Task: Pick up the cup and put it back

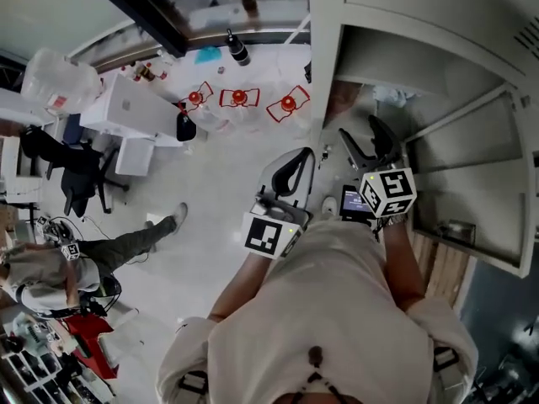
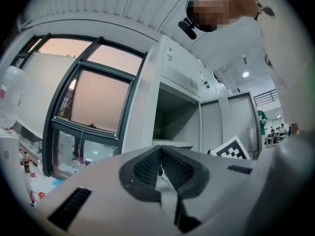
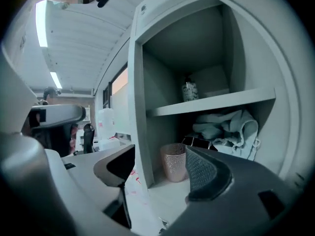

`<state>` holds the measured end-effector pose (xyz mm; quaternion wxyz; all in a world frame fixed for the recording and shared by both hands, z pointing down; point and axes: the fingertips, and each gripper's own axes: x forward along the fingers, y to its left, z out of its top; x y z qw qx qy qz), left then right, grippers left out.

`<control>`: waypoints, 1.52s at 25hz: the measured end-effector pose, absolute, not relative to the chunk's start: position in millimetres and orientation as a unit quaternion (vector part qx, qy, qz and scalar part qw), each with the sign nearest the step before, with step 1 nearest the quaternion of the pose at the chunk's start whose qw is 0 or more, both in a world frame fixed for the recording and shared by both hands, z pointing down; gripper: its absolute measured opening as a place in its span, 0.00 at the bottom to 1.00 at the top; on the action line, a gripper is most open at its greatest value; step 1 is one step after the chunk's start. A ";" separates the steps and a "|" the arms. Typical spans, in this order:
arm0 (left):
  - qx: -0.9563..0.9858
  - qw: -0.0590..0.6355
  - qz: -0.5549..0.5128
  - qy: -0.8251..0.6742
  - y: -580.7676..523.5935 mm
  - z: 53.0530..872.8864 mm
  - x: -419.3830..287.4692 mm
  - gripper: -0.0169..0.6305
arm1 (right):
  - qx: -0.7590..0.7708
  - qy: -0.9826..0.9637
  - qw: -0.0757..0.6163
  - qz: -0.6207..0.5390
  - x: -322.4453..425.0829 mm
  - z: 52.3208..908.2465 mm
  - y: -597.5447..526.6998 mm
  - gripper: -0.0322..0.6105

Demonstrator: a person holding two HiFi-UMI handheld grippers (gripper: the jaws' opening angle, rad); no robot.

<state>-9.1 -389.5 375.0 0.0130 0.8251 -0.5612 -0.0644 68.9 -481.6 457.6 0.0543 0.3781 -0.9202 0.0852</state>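
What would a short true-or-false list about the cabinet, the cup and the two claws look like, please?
1. The cup stands upright in the cabinet's lower compartment. True.
2. The right claw is closed on the cup. False: its jaws stand apart, with the cup farther in, beyond them.
3. The left claw is shut with nothing in it. True.
4. The crumpled cloth lies on top of the shelf. False: it lies under the shelf, in the same compartment as the cup.
5. A small bottle stands on the shelf. True.
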 end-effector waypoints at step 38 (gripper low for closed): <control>0.750 0.023 -0.026 -0.661 -385.6 386.4 -34.0 0.04 | 0.389 -0.912 0.087 0.091 34.5 523.8 -563.1 0.55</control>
